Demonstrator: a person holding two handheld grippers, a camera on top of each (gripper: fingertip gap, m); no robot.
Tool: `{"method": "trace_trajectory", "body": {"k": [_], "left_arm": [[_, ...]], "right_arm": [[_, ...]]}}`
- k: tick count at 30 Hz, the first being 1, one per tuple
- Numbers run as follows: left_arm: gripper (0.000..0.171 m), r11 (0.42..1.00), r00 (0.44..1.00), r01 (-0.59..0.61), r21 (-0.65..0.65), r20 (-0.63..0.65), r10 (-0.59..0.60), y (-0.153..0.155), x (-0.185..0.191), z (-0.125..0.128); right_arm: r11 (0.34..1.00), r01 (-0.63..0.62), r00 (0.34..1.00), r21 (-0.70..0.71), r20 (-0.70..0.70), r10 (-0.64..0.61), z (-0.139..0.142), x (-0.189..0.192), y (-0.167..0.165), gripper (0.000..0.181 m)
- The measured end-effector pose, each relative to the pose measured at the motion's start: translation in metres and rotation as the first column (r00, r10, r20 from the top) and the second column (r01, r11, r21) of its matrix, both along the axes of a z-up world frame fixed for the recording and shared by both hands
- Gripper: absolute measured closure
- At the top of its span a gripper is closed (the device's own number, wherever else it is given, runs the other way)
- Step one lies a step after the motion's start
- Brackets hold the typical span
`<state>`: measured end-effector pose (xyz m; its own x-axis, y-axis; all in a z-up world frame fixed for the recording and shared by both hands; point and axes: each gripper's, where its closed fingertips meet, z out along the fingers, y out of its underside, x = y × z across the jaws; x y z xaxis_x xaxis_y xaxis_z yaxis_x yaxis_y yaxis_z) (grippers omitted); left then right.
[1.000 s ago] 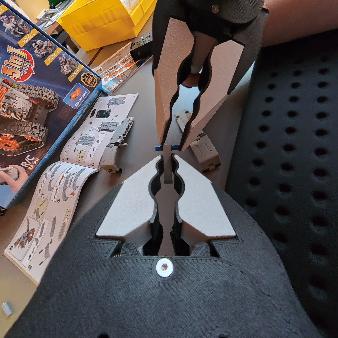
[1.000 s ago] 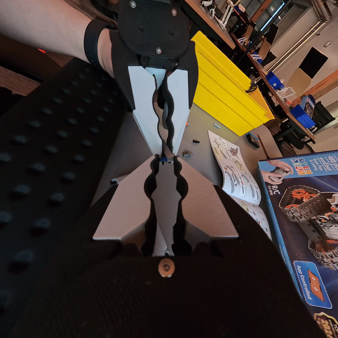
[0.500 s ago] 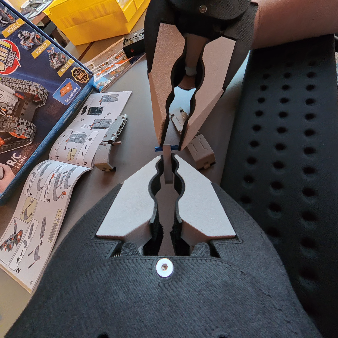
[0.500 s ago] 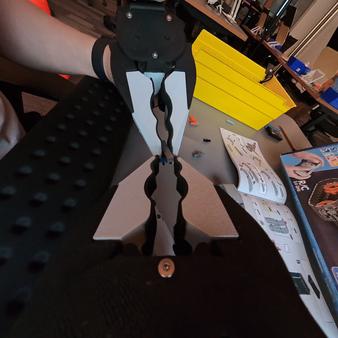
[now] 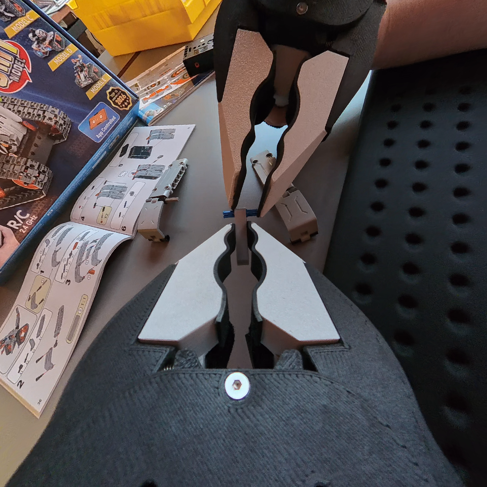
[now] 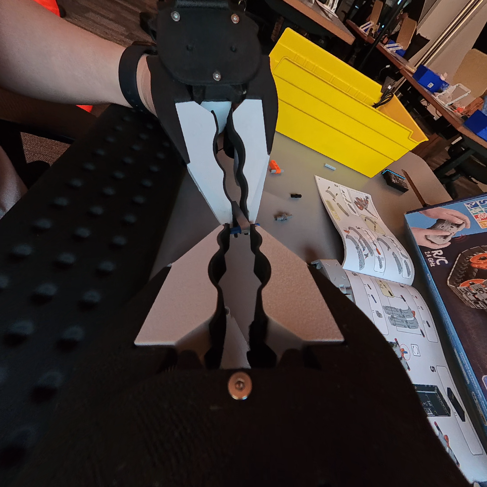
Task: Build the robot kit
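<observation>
In the left wrist view my left gripper (image 5: 240,226) is shut on a thin grey beam (image 5: 242,245) that stands up between its fingertips. A small blue pin (image 5: 227,213) runs crosswise through the beam's top end. My right gripper (image 5: 246,210) comes down from above, tip to tip with the left one, its fingertips closed on the pin on either side of the beam. In the right wrist view my right gripper (image 6: 238,228) pinches the blue pin (image 6: 235,231). The left gripper (image 6: 240,216) holds the grey beam (image 6: 241,220) just beyond it. Both are held above the table.
On the grey table (image 5: 200,147) are a blue kit box (image 5: 52,118), an open instruction booklet (image 5: 87,237) and grey parts (image 5: 163,195) (image 5: 296,210). Small loose parts (image 6: 274,166) lie near a yellow bin (image 6: 342,110). A black perforated chair back (image 5: 421,237) fills one side. My two grippers' fingertips are within a few centimetres of each other.
Both grippers keep their hold, still tip to tip at the pin and beam. The pair has turned a little, so the right view now shows more of the yellow bin and booklet.
</observation>
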<state>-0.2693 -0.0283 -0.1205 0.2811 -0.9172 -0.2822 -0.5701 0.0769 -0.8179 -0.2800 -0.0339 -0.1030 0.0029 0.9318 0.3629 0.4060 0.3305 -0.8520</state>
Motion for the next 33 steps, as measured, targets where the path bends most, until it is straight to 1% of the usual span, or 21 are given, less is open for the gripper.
{"method": "trace_trajectory", "body": {"k": [3,7,12,18,23,28,31,33], "left_arm": [[0.165,1.0,1.0,0.001,-0.004,0.008,-0.001,0.0,0.0,0.0],[0.163,0.999,0.999,-0.009,-0.041,0.041,0.011,0.002,-0.002,0.002],[0.164,0.997,0.997,-0.015,-0.072,0.076,0.021,0.005,-0.005,0.006],[0.165,0.995,0.998,-0.019,-0.096,0.063,0.025,0.004,-0.006,0.004],[0.165,0.994,0.998,-0.025,-0.102,0.057,0.031,0.005,-0.006,0.003],[0.165,0.992,0.997,-0.039,-0.117,0.057,0.046,0.007,-0.007,0.002],[0.165,0.992,0.995,-0.071,-0.108,0.058,0.078,0.013,-0.011,0.003],[0.165,0.991,0.994,-0.084,-0.104,0.065,0.091,0.015,-0.013,0.004]], "right_arm": [[1.0,0.005,1.0,0.004,0.005,-0.005,0.0,0.001,0.0,0.167],[1.0,0.021,1.0,0.008,0.008,-0.021,0.0,0.003,0.004,0.167],[0.999,0.037,0.999,-0.016,-0.018,-0.038,0.003,0.007,0.009,0.167],[0.998,0.031,0.999,-0.048,-0.022,-0.032,0.003,0.007,0.009,0.167],[0.994,0.032,0.999,-0.104,-0.036,-0.035,0.002,0.008,0.011,0.166],[0.992,0.042,0.998,-0.116,-0.042,-0.047,0.001,0.007,0.014,0.167],[0.983,0.062,0.997,-0.171,-0.034,-0.069,-0.003,0.009,0.017,0.165],[0.966,0.121,0.992,-0.23,0.008,-0.123,-0.01,0.012,0.026,0.163]]}}
